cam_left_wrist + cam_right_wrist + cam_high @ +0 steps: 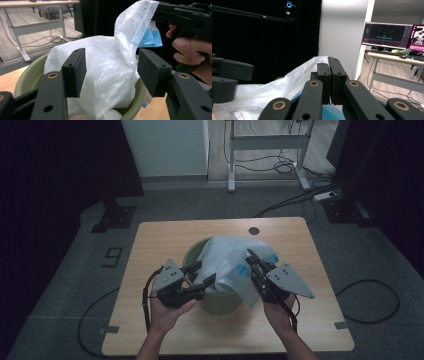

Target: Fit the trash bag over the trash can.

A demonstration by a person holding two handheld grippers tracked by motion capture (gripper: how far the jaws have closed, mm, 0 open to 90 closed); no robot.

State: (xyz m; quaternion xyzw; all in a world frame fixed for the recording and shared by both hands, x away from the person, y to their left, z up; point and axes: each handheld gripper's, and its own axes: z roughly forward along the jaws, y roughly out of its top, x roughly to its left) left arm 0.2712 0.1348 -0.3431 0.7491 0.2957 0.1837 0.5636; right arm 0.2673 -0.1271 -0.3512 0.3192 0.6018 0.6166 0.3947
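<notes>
At frame centre, the white bag sits in the green bin on the desk. The right gripper is clenched on the bag's edge, lifting it. The left gripper is released, jaws apart beside the bag.

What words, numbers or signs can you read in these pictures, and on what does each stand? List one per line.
"9": dark numeral marked on the grey floor, left of the wooden table.
Monitor screens on a desk, right gripper view: graphics and text too small to read.
White plastic bag in the green bin: no print legible.
Blue item beside the bag: no legible text.
</notes>
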